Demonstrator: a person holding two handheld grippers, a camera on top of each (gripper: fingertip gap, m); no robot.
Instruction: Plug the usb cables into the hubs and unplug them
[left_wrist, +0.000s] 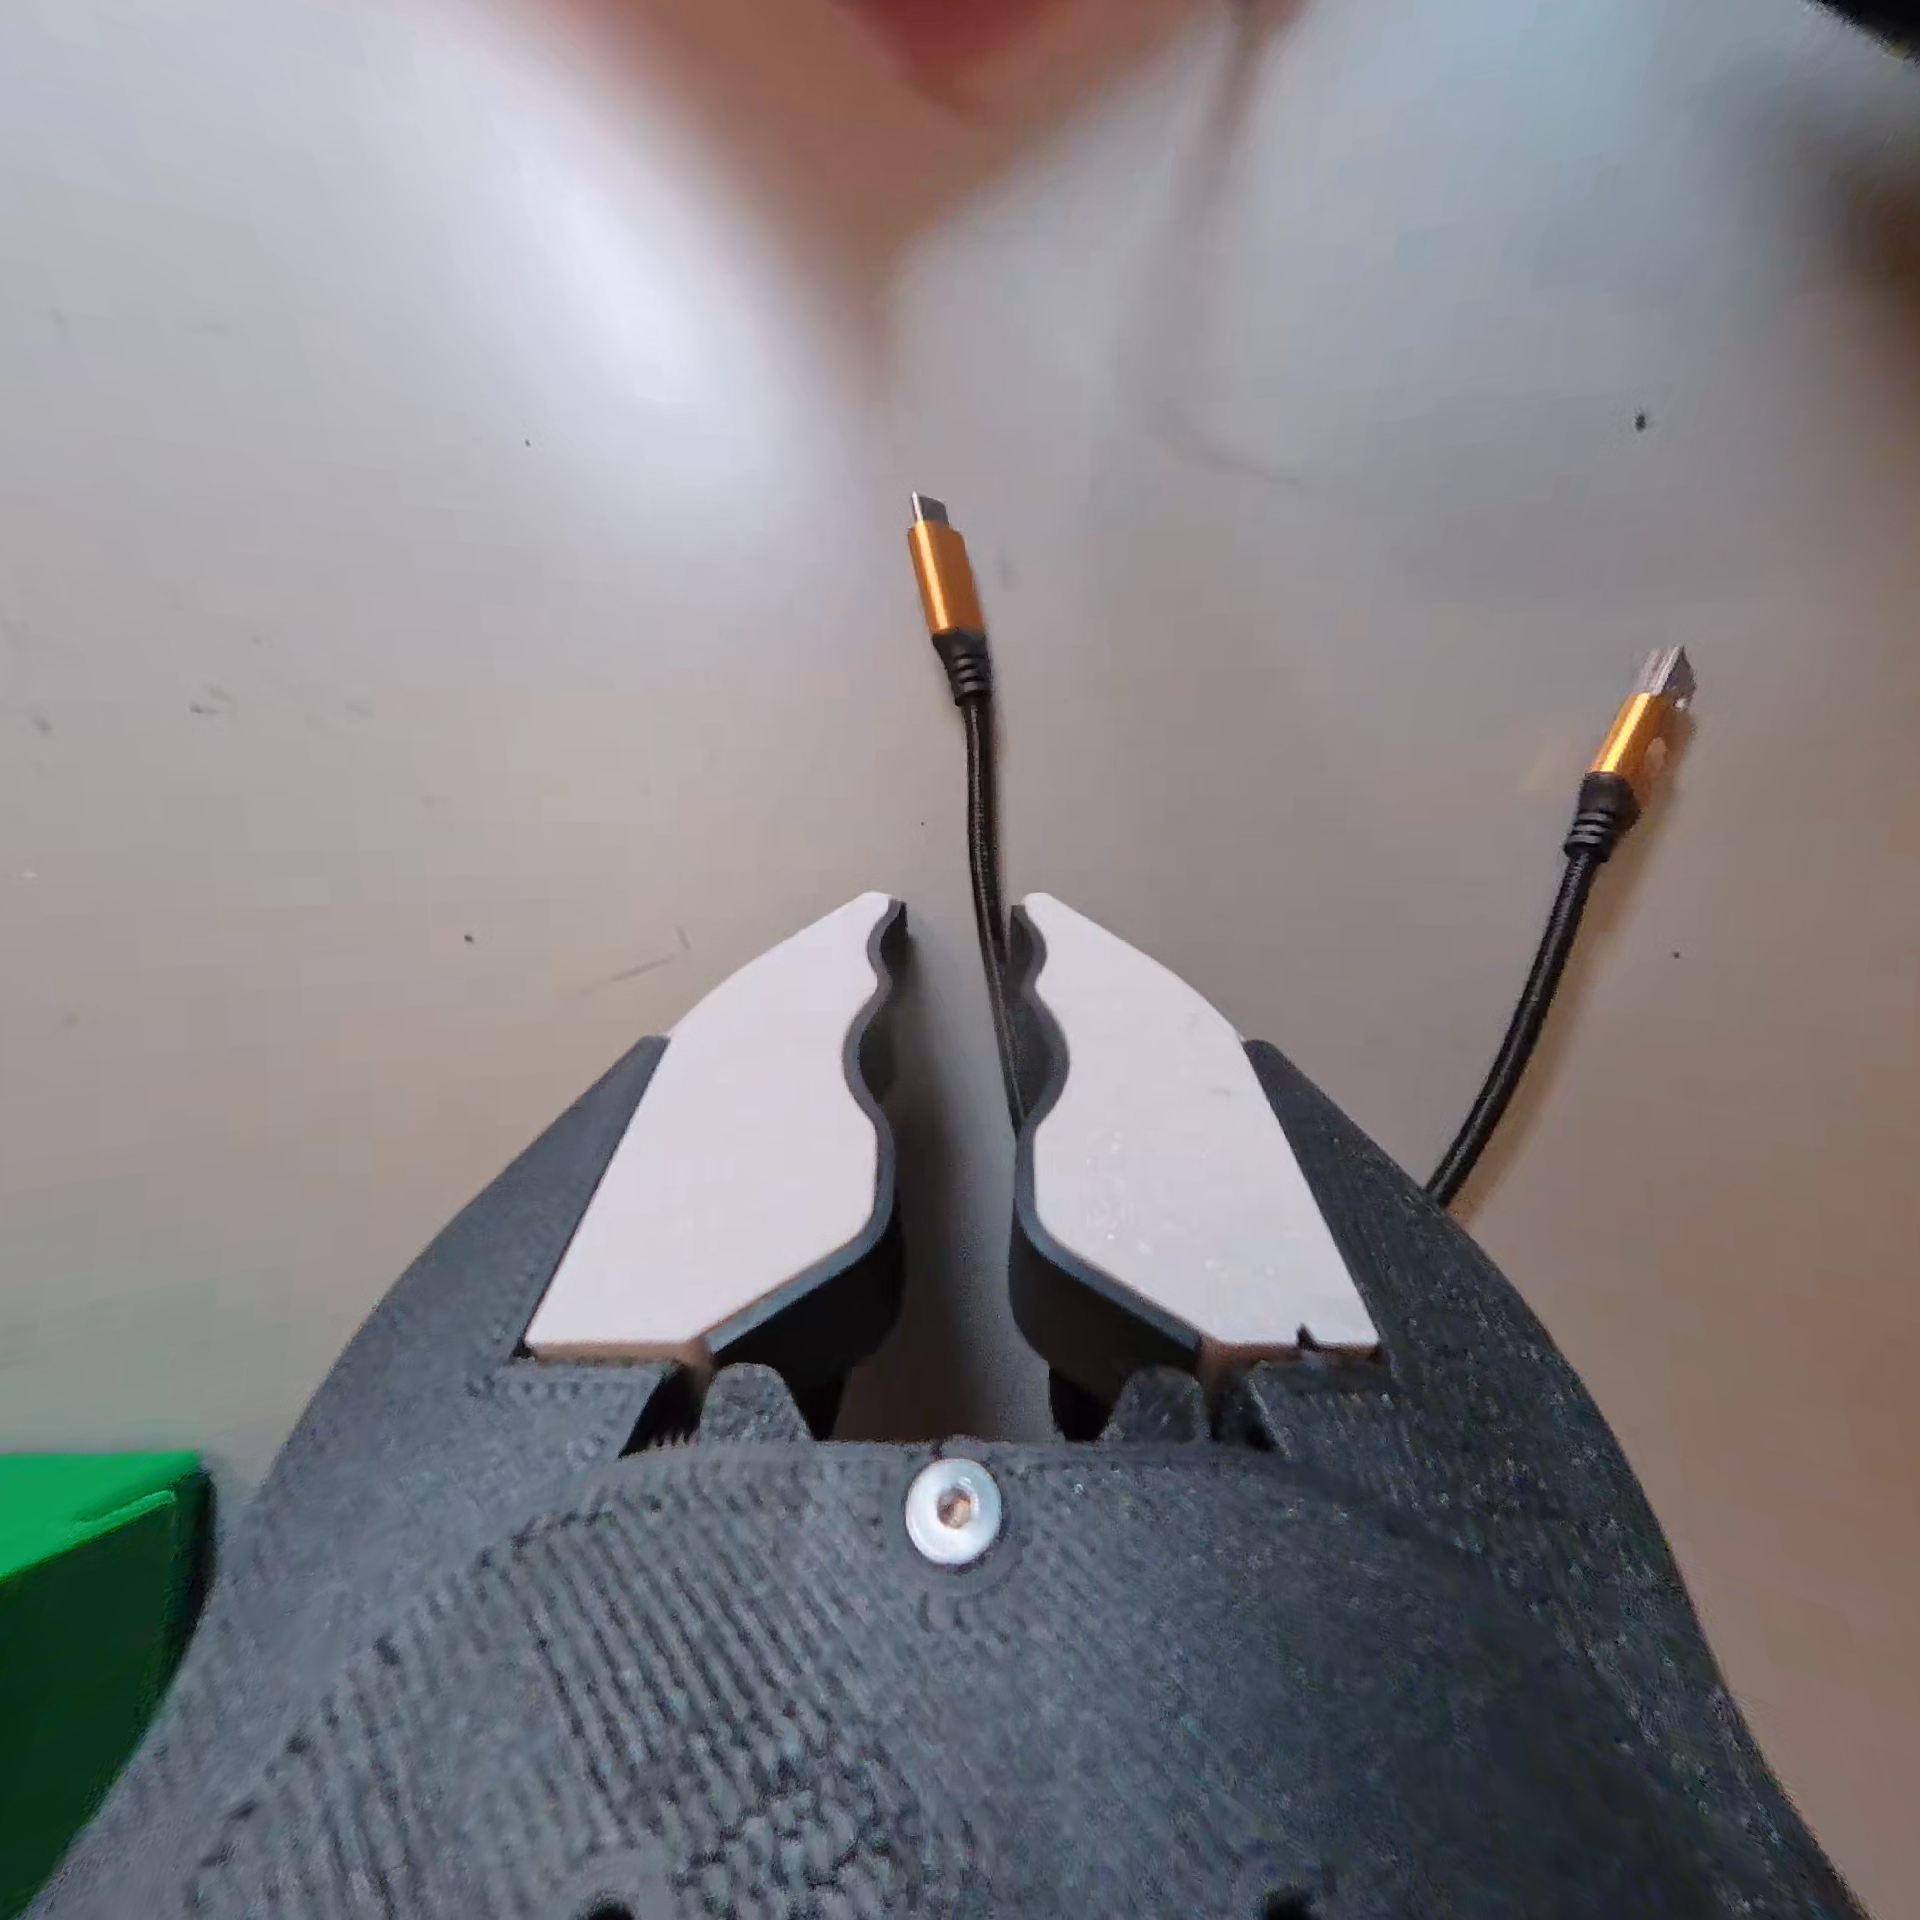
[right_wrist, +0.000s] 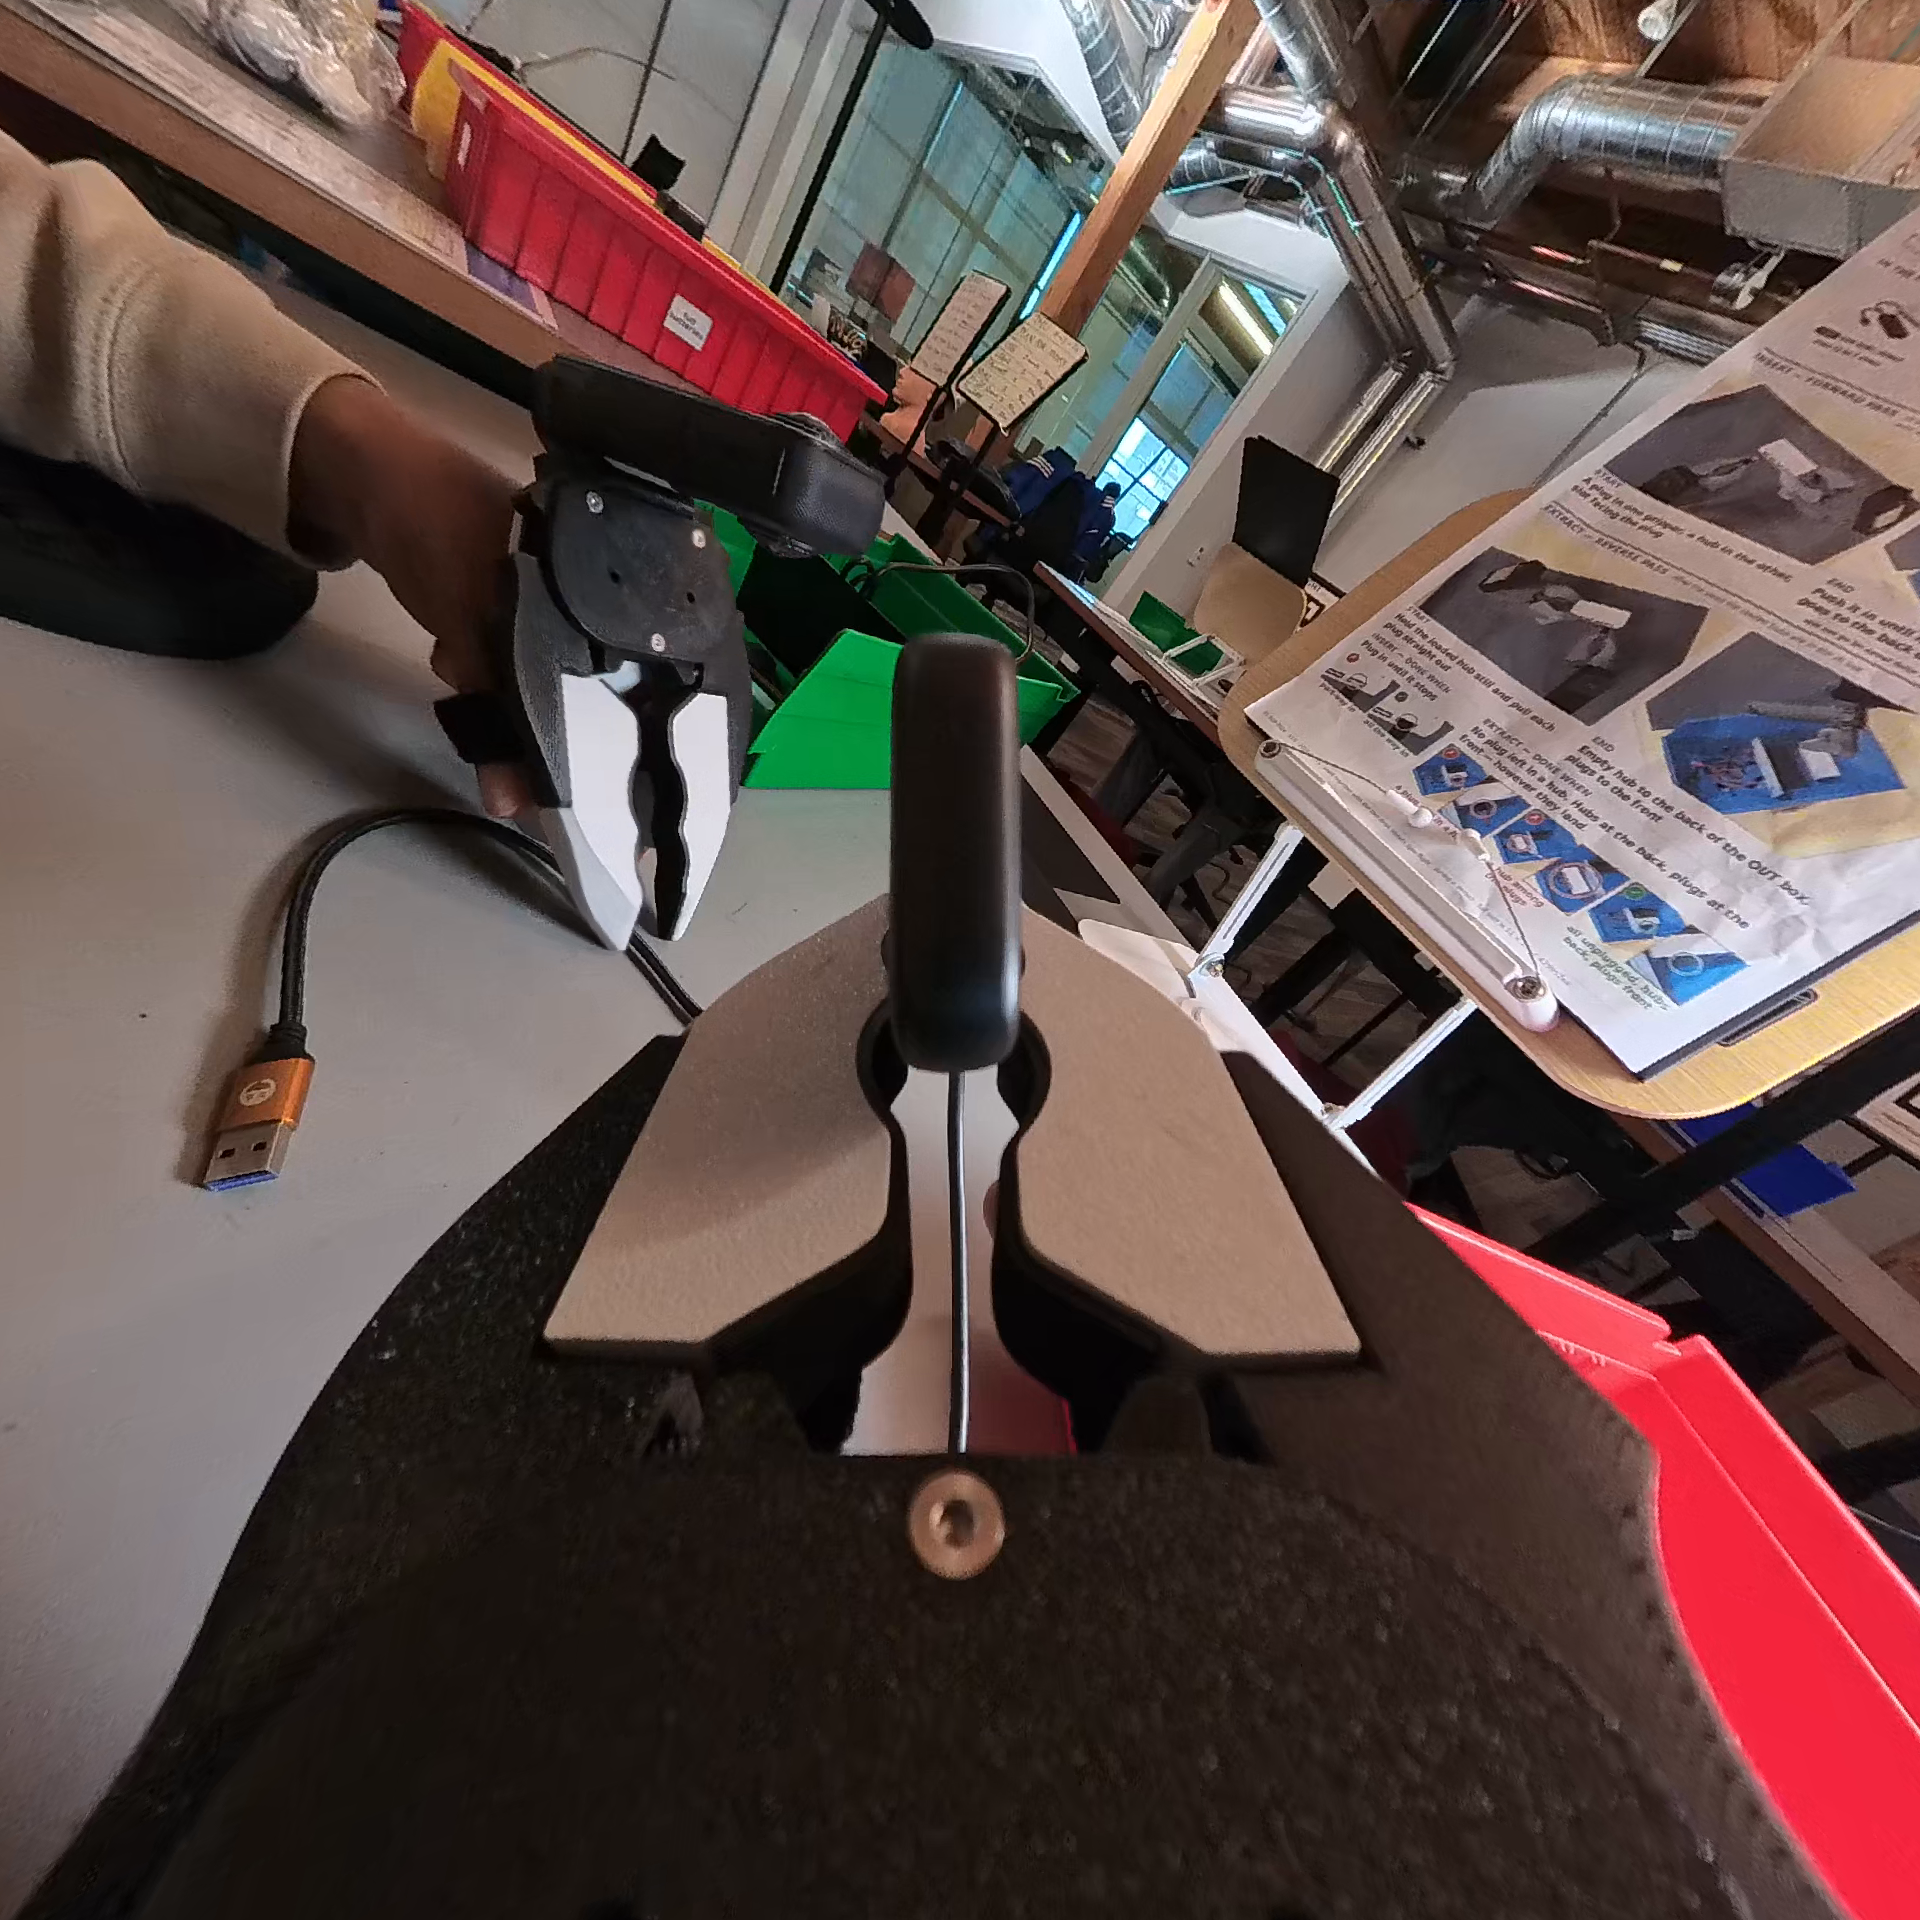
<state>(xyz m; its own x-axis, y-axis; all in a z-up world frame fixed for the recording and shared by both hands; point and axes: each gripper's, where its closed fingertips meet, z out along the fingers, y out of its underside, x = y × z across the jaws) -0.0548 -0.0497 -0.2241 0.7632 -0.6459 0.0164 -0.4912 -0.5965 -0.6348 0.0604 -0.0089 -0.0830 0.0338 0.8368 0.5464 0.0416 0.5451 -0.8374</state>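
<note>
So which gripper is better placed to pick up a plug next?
Left. The left gripper is open over the table, the black cable running between its fingers toward the small orange plug. The right gripper is shut on the black hub.

Braided black cable (left_wrist: 977, 821) with glossy orange metal plug (left_wrist: 943, 578), matt grey tabletop (left_wrist: 416, 675), rough-textured black plastic claw (left_wrist: 956, 920)

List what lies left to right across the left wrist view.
green bin → left gripper → small orange plug on the black cable → larger orange USB plug
</note>
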